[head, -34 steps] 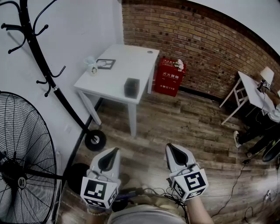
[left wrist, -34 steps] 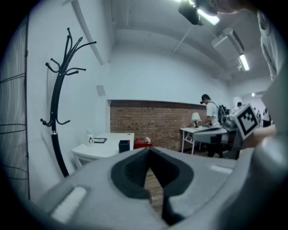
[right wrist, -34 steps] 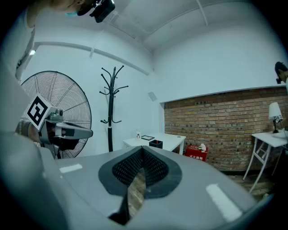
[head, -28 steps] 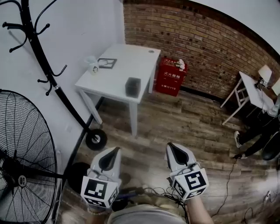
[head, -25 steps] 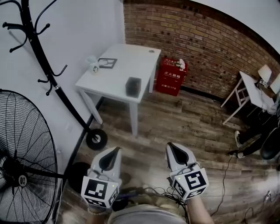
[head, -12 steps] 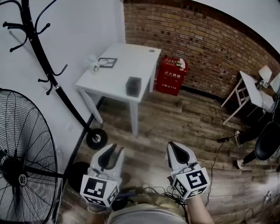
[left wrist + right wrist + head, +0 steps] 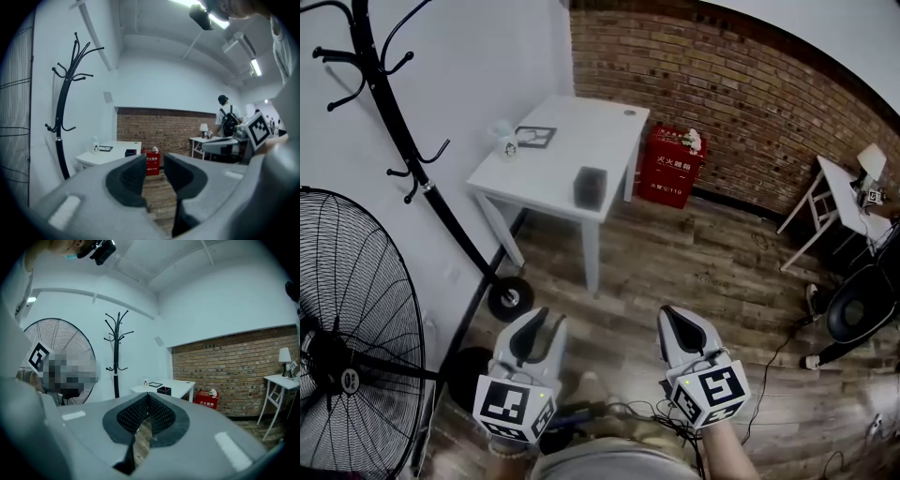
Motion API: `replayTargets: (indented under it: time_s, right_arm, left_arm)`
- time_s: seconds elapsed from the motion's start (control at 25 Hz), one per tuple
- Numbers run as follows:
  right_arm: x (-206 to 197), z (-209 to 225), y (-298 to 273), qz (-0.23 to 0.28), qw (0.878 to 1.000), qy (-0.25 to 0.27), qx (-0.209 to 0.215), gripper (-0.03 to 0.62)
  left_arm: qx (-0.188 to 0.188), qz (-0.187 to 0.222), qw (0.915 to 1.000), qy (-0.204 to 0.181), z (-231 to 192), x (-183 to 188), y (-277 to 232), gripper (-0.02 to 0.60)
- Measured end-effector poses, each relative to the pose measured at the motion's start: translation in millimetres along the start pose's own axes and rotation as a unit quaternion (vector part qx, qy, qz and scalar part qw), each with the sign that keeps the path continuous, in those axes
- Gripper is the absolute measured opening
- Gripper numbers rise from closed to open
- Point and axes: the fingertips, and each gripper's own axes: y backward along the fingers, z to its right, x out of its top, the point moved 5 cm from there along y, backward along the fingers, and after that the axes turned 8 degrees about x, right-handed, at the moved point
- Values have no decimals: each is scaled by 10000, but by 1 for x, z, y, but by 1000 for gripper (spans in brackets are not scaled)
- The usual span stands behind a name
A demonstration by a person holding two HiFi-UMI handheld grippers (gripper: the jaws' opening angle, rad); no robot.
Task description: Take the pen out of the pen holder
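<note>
The pen holder [image 7: 590, 187] is a small black box near the front edge of the white table [image 7: 558, 164], far ahead of both grippers. I cannot make out a pen in it at this distance. My left gripper [image 7: 542, 317] hangs low over the wooden floor, its jaws opening with nothing between them. My right gripper [image 7: 668, 314] is beside it, shut and empty. In the left gripper view the pen holder [image 7: 131, 152] shows just left of the gripper [image 7: 154, 161]. In the right gripper view the holder [image 7: 164, 390] sits above the closed gripper [image 7: 148, 399].
A white bottle [image 7: 505, 141] and a picture frame [image 7: 533, 137] stand at the table's back left. A red box [image 7: 677, 166] sits by the brick wall. A coat rack [image 7: 412, 159] and a large fan [image 7: 347, 356] stand at left; cables [image 7: 769, 375] lie on the floor at right.
The left gripper's jaws have parted from shut to a clear gap. Both hands stayed where they were. The person at the far right desk has moved out of view.
</note>
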Motion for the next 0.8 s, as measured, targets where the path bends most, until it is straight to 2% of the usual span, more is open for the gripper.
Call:
replayTargets:
  time_s: [0.32, 0.8]
  right_arm:
    - [-2, 8, -3, 9, 9999, -22, -106, 3]
    - [4, 50, -32, 40, 9995, -10, -304, 3]
  left_arm:
    - [-72, -2, 10000, -41, -2, 0, -14, 106]
    - [-197, 46, 9997, -161, -10, 7, -76, 106]
